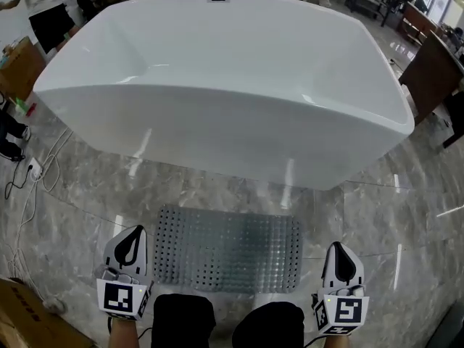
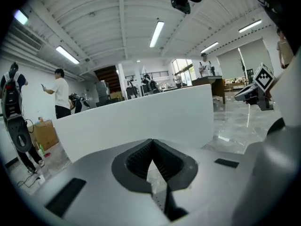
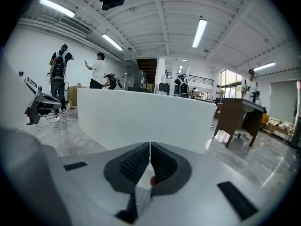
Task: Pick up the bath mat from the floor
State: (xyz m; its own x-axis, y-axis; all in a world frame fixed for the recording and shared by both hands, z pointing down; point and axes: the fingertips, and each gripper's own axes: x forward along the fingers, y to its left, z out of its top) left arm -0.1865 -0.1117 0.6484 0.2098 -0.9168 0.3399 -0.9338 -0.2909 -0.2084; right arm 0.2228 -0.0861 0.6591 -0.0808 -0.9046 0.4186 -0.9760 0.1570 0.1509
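Left gripper (image 1: 136, 232) & right gripper (image 1: 338, 248), jaws together, empty, near L/R of bath mat (image 1: 228, 249). Risk: if unopened, the 2 skid off flat mat edge.

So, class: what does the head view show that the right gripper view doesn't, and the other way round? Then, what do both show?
Only the head view: the grey bath mat lying flat on the marble floor, with the left gripper and right gripper beside its near corners. Only the right gripper view: that gripper's jaws closed together, and the ceiling strip lights overhead. Both: the white bathtub and the glossy floor around it.
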